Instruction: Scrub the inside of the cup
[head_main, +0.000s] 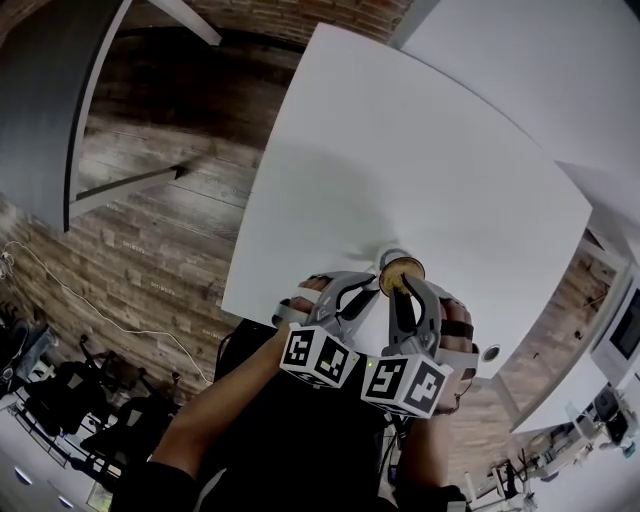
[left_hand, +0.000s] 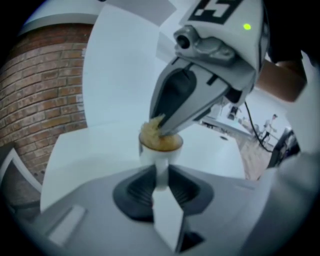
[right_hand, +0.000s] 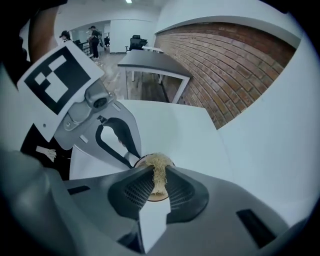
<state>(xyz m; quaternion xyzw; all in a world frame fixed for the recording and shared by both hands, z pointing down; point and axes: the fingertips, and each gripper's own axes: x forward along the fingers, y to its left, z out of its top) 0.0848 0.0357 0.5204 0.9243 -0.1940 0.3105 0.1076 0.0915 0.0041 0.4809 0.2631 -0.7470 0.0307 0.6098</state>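
Scrubbing well here depends on a steady cup (left_hand: 161, 149) and a scrubber (right_hand: 159, 168) that reaches the whole inner wall. The cup, white outside and brown inside, sits over the near part of the desk (head_main: 400, 150), just in front of the person; whether it rests on the desk or is lifted a little I cannot tell. The left tongs (left_hand: 160, 172) are narrow, clamped on a white part of the cup below its rim, handle or wall I cannot say. The right tongs (right_hand: 160, 176) are pinched on a tuft of pale, fibrous scrubber, and their tips point down into the cup's mouth, with the scrubber touching the rim and filling part of the opening.

As I judge it, the scrub is under way. To do it well, the left grip should stay firm so the cup does not twist or tip under the push. The right tongs should press the fibres against the wall, not only the middle, and sweep round the full circle, then down to the bottom. The tips are hard and close to the rim, so a slanted push could lever the cup over or knock it from the left grip; a light, upright stroke is safer.
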